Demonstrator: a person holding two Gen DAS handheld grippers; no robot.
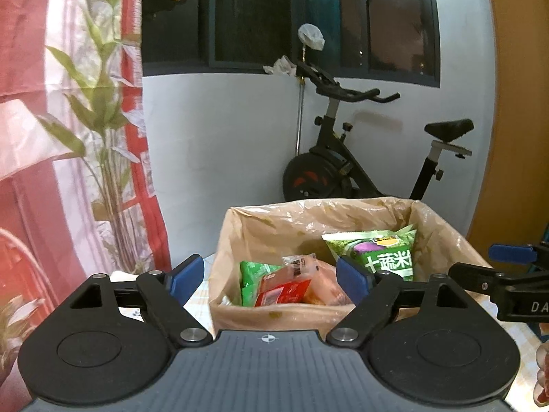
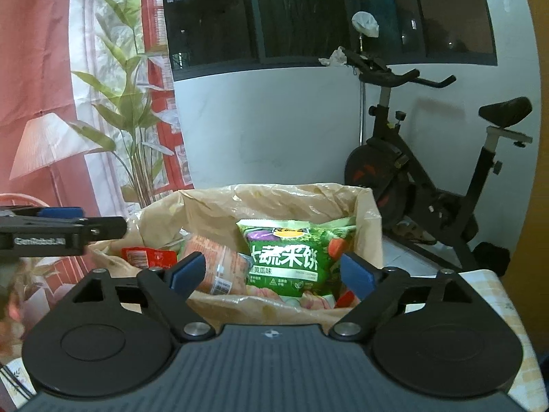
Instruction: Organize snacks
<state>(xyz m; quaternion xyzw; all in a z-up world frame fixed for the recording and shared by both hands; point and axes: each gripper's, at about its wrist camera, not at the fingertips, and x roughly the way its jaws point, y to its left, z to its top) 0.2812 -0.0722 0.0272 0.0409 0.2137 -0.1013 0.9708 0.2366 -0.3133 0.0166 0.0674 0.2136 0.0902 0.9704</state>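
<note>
A box lined with a tan plastic bag (image 1: pixel 291 316) (image 2: pixel 369 226) stands on the table ahead of both grippers and holds several snack packs. A large green rice-cracker pack (image 1: pixel 384 250) (image 2: pixel 288 257) leans upright toward its right side. A red pack (image 1: pixel 278 292) (image 2: pixel 140 255), a smaller green pack (image 1: pixel 252 274) and an orange-pink pack (image 1: pixel 326 281) (image 2: pixel 212 264) lie lower in the box. My left gripper (image 1: pixel 269 278) hovers open before the box's near wall, nothing between its blue pads. My right gripper (image 2: pixel 272 273) is open too, with no pack touching its pads.
An exercise bike (image 1: pixel 360 158) (image 2: pixel 429 171) stands on the floor behind the box under a dark window. A red and white curtain with a plant print (image 1: pixel 85 120) (image 2: pixel 103 103) hangs at the left. The table's checked cloth (image 2: pixel 494 295) shows at the right.
</note>
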